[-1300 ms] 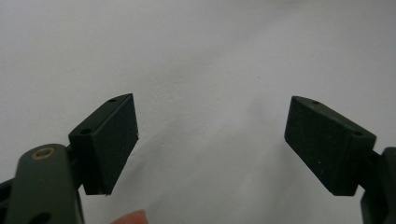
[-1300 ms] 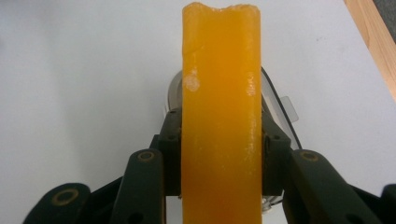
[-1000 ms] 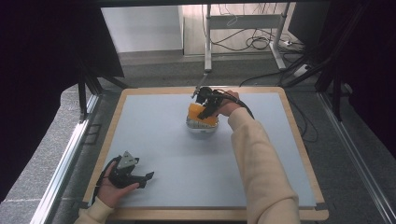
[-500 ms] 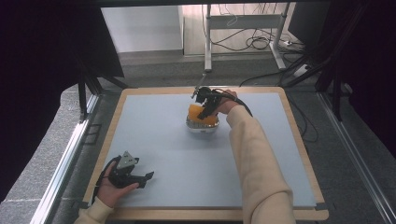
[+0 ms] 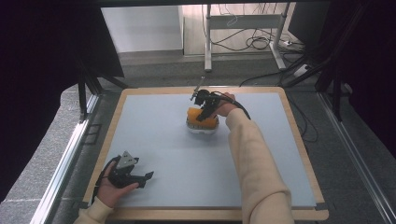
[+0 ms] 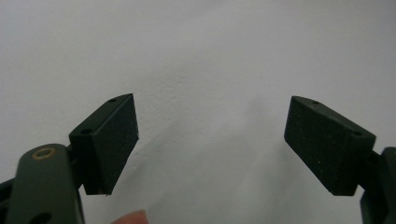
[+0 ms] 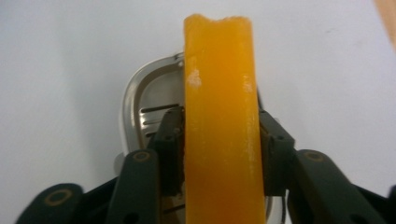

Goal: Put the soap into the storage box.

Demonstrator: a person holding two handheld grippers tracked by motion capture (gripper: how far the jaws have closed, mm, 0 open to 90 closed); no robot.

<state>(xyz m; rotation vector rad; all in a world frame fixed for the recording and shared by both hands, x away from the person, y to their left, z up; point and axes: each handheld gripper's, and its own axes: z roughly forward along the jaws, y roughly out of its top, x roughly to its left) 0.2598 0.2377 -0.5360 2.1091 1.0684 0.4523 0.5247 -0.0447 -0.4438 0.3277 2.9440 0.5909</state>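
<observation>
- Gripping an orange block [image 7: 218, 84] between the two black pads of the right gripper [image 7: 219, 128], with the block standing on its narrow edge and one pad against each flat side.
- Easing those jaws slightly apart just now, with the block between them and both pads looking to be in contact with it.
- Holding the block directly over a shiny metal dish [image 7: 140, 100] with drain slots in its floor; not possible to tell whether the block's lower edge is touching the dish.
- Sitting, in the high view, on the far half of the grey table [image 5: 163, 144], near its middle: dish [image 5: 201, 129] below, block [image 5: 198, 113] on top, right gripper [image 5: 204, 111] reaching in from the person's side.
- Resting near the table's front left corner, well apart from the dish: the left gripper [image 5: 140, 177], jaws spread wide with nothing between them and bare table beyond them in the left gripper view [image 6: 210, 140].
- Judging the step in hand: setting the block into the dish and letting go.
- Doing it well, as a judgement:
  - keeping the block centred inside the rim;
  - opening both pads evenly so neither side drags it;
  - backing away straight along the jaws;
  - watching for tipping, the block being tall and balanced on a thin edge.
</observation>
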